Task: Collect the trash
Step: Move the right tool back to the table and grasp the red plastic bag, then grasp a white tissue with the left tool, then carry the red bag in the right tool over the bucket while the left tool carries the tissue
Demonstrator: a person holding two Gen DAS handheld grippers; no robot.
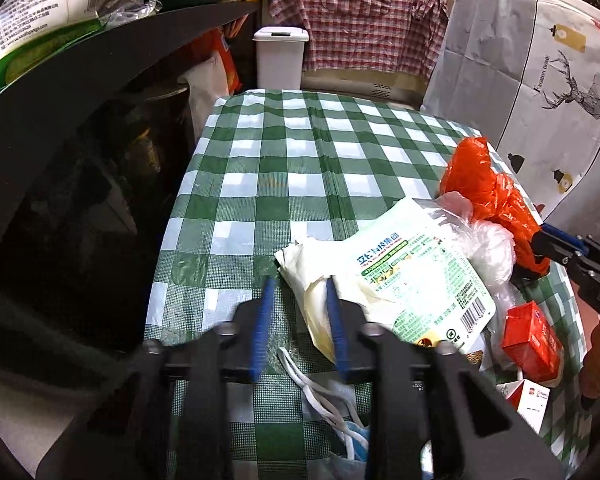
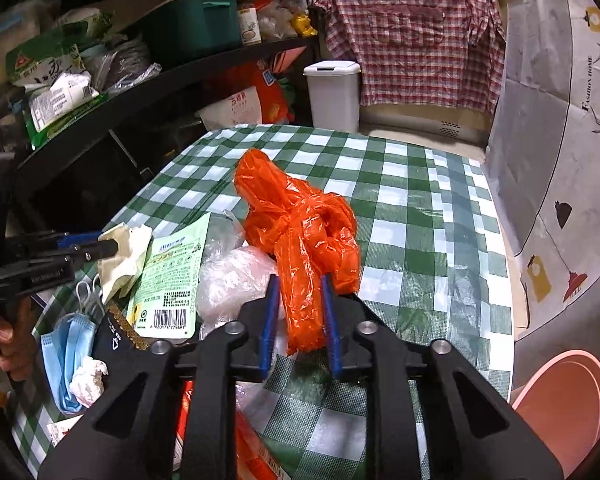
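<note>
My right hand-held gripper (image 2: 299, 312) is closest. Its two blue fingers (image 2: 269, 320) are on both sides of the orange bag (image 2: 300, 236), and the bag's bottom end sits between them. I cannot tell if they are squeezing it yet.

My left hand-held gripper (image 1: 298, 316) has its fingers apart. A crumpled cream wrapper (image 1: 312, 292) lies in the gap, touching the right finger.

Below that gripper is a blue mask (image 2: 66, 360) with white loops, and a white tissue (image 2: 88, 380) lies on it. A green and white packet (image 1: 412, 280) rests on the cream wrapper. A clear bag (image 2: 236, 276) sits between the packet and the orange bag. A red box (image 1: 532, 340) is at the near right edge in the left view.

All this trash is at the near end of the green checked tabletop (image 2: 404, 200). Past the far end stands a white bin (image 2: 334, 94). A checked shirt (image 2: 412, 36) hangs behind it.
</note>
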